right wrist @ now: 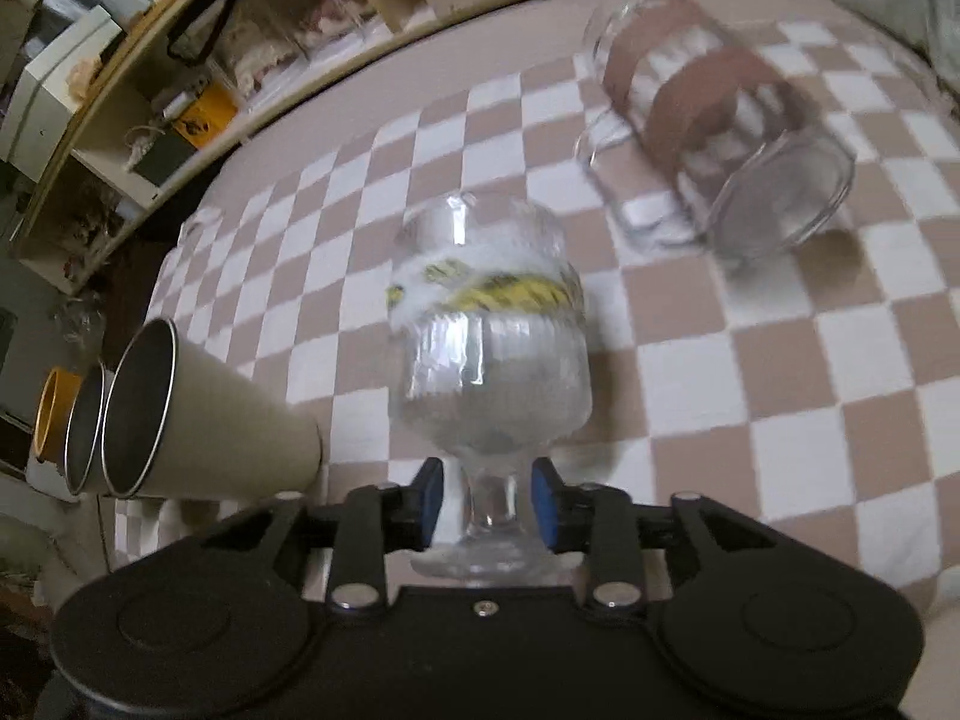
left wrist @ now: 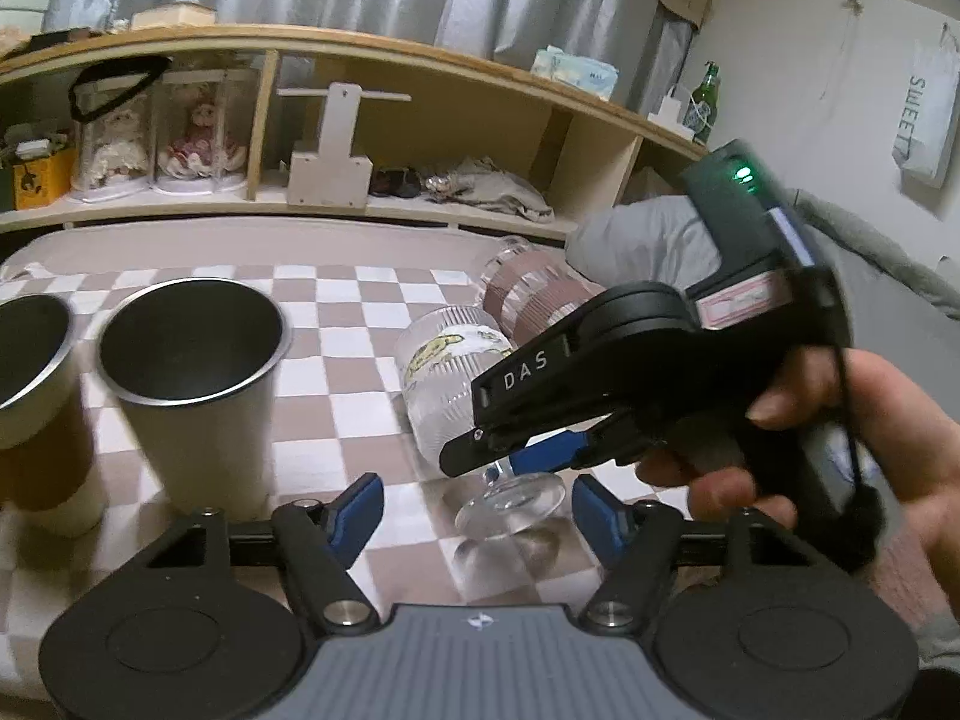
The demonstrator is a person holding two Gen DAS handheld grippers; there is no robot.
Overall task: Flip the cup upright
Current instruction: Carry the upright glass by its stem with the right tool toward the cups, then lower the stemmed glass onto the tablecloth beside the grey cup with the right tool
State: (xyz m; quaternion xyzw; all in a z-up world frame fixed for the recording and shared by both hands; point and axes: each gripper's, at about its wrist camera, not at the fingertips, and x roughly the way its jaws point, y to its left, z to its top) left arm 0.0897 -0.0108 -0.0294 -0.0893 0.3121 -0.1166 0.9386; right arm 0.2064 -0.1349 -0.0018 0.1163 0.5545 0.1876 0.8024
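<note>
A clear ribbed goblet with a yellow print lies on its side on the checkered cloth; it also shows in the left wrist view. My right gripper is open, its blue pads either side of the goblet's stem, apart from the glass. It also shows in the left wrist view, reaching in from the right over the goblet. My left gripper is open and empty just short of the goblet's foot. A glass mug with brown bands lies on its side beyond.
Two upright metal tumblers stand on the left of the cloth, with a yellow-rimmed cup behind them. A wooden shelf with dolls and clutter runs along the back. A grey pillow lies at the far right.
</note>
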